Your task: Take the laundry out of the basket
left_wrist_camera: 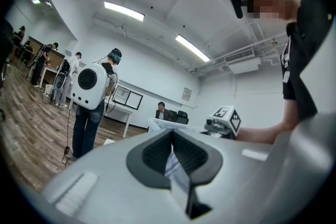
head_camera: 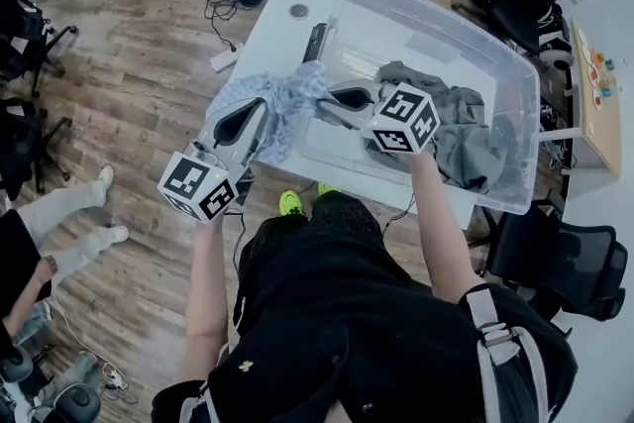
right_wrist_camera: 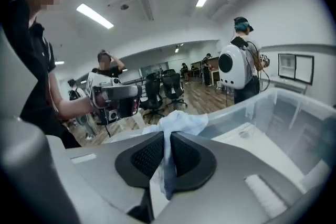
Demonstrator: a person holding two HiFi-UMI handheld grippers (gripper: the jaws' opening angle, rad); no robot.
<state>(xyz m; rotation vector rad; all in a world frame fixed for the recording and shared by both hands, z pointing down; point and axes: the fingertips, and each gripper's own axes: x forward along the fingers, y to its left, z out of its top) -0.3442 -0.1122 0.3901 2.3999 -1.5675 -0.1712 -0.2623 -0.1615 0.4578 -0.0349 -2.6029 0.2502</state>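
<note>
- A person stands at a white worktop [head_camera: 272, 35] with a hand-held tool in each hand, over a clear plastic basket [head_camera: 515, 64].
- The left tool [head_camera: 264, 104] is clamped on a pale blue cloth [head_camera: 292, 99]. Its own view shows a thin fold of fabric pinched between the closed jaws.
- The right tool [head_camera: 323, 100] is also clamped on the blue cloth, which bunches up above its closed jaws.
- The blue cloth is lifted and stretched between the two tools, above the basket's near left corner and partly outside it.
- A grey garment [head_camera: 456, 114] lies inside the basket at the right, untouched.
- Risk: each grip seems to hold only a narrow pinch of fabric. If the tools move apart or tug sharply, the cloth could slide out of one tool and drop back in.
- Risk: the hanging part of the cloth is close to the basket's rim. Pulling sideways rather than up could snag it there and drag or tip the light basket.
- Risk: the basket stands close to the near edge of the worktop, so a hard pull toward the person might shift it off.
- Risk: a slim dark object [head_camera: 315, 40] lies on the worktop just beside the basket. A trailing cloth set down carelessly could sweep it.
</note>
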